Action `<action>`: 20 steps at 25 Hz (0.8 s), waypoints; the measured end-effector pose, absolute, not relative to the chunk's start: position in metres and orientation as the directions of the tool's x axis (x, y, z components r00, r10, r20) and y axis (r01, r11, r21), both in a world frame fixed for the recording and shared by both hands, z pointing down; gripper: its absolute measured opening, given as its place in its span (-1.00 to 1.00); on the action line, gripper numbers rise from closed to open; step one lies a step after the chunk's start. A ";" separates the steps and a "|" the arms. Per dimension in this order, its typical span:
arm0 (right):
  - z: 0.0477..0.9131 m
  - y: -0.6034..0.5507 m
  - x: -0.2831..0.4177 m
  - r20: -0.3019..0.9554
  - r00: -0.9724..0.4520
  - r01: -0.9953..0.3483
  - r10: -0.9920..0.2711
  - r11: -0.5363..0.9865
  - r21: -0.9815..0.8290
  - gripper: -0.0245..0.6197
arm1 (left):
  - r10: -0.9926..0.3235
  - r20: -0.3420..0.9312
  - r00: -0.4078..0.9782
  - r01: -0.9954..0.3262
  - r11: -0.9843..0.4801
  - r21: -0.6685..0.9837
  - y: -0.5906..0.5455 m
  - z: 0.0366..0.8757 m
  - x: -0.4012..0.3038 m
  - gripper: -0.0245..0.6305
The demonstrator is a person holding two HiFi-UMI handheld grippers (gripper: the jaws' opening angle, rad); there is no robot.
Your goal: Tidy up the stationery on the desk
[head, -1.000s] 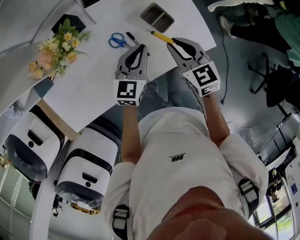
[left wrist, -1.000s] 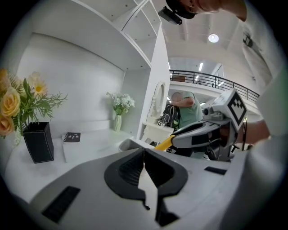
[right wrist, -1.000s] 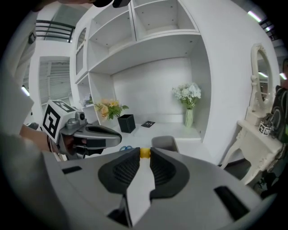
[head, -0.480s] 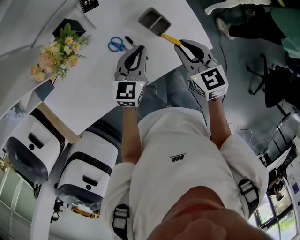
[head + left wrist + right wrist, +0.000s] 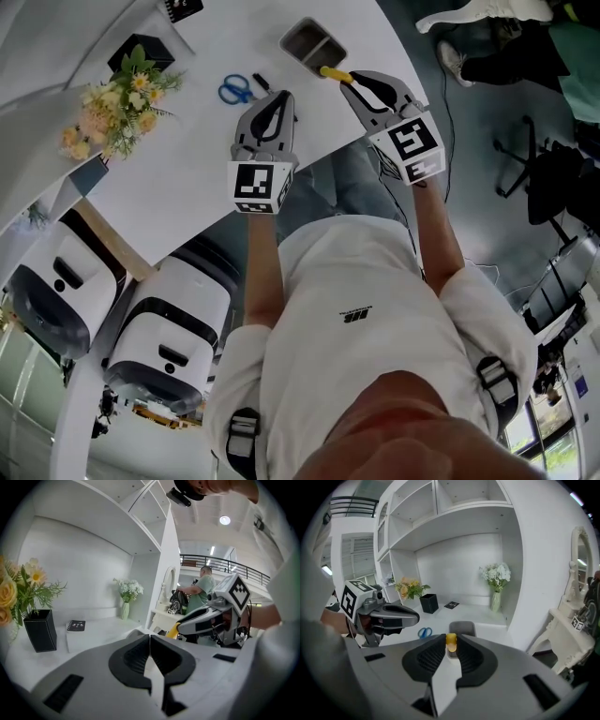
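White shelves (image 5: 454,515) rise above the white desk (image 5: 187,159); the floor (image 5: 487,187) is grey.

The pen (image 5: 333,73) is yellow, scissors (image 5: 234,89) blue, tray (image 5: 314,42) grey, desk (image 5: 187,169) white.

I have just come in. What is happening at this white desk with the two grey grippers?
A person is tidying stationery with a gripper in each hand. The right gripper is shut on a slim yellow tool, held close to the grey two-compartment tray on the white desk; the tool is not yet in it. The left gripper is shut and empty near the desk's front edge. Blue-handled scissors and a black pen lie on the desk.
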State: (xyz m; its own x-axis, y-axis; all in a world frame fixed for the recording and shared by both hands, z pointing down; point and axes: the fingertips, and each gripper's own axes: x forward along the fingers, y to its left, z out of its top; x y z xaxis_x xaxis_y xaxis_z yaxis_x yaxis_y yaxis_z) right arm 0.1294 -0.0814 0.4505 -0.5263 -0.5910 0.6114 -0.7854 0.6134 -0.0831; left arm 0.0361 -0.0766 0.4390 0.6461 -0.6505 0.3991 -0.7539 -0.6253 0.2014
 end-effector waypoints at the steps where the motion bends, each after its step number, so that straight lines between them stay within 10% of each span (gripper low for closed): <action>1: 0.452 -0.085 0.128 0.616 -0.527 -0.783 -0.585 0.617 -0.083 -0.76 | -0.656 0.402 0.639 -0.760 -0.618 0.202 -0.078 0.439 0.035 -0.93; 20: 0.464 -0.135 0.083 0.594 -0.651 -0.652 -0.473 0.749 -0.118 -0.65 | -0.779 0.421 0.464 -0.886 -0.415 0.209 -0.093 0.444 -0.004 -0.93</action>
State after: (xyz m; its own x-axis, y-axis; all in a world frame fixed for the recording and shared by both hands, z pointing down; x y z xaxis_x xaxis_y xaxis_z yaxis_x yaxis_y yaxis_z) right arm 0.0828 -0.1352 0.4642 -0.6508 -0.4729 0.5941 -0.6519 0.7491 -0.1178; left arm -0.0039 -0.0927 0.4436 0.4643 -0.7792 0.4210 -0.8856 -0.4148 0.2089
